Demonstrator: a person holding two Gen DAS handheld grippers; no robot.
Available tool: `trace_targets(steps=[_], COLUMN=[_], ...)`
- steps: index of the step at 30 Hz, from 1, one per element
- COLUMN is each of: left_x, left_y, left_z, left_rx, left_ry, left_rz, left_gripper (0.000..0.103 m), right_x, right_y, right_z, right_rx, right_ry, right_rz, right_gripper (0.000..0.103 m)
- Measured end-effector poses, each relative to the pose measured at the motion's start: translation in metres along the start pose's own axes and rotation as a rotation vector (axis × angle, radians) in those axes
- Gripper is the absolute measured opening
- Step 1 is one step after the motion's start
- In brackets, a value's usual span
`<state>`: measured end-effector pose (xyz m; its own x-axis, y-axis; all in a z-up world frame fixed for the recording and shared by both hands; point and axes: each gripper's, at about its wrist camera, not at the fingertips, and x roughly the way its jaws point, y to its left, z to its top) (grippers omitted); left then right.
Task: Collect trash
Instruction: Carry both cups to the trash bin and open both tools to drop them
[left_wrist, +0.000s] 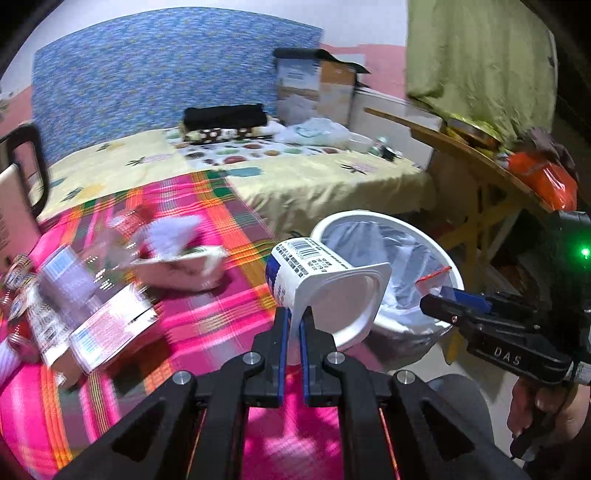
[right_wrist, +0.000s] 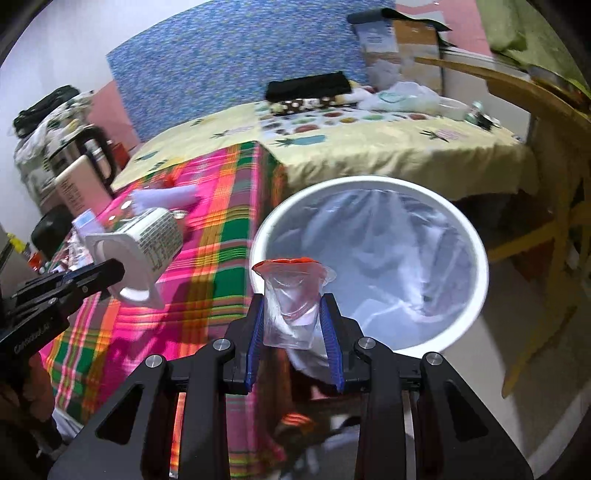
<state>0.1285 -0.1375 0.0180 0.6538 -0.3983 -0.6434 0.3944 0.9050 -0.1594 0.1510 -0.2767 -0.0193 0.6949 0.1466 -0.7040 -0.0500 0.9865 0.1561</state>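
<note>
My left gripper is shut on the rim of a white yogurt cup with a blue label and barcode, held at the edge of the pink plaid cloth near the bin. The cup also shows in the right wrist view. My right gripper is shut on a clear plastic cup with a red rim, held over the near rim of the white trash bin lined with a clear bag. The bin also shows in the left wrist view. Several wrappers and cartons lie on the cloth at left.
A bed with a yellow sheet lies behind the plaid cloth. A wooden table with an orange bag stands at right beside the bin. A kettle and a box stand at the left edge. Cardboard boxes stand by the wall.
</note>
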Motion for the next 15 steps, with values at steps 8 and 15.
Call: trace_targets(steps=[8, 15], left_x=[0.041, 0.062], left_y=[-0.032, -0.046], left_z=[0.016, 0.021], left_rx=[0.067, 0.094], left_ry=[0.048, 0.080], left_rz=[-0.088, -0.127], left_gripper=[0.006, 0.007], right_x=[0.005, 0.009], right_y=[-0.028, -0.043], right_z=[0.000, -0.001], right_rx=[0.035, 0.051], right_ry=[0.034, 0.055], right_rz=[-0.053, -0.065], right_gripper=[0.031, 0.031])
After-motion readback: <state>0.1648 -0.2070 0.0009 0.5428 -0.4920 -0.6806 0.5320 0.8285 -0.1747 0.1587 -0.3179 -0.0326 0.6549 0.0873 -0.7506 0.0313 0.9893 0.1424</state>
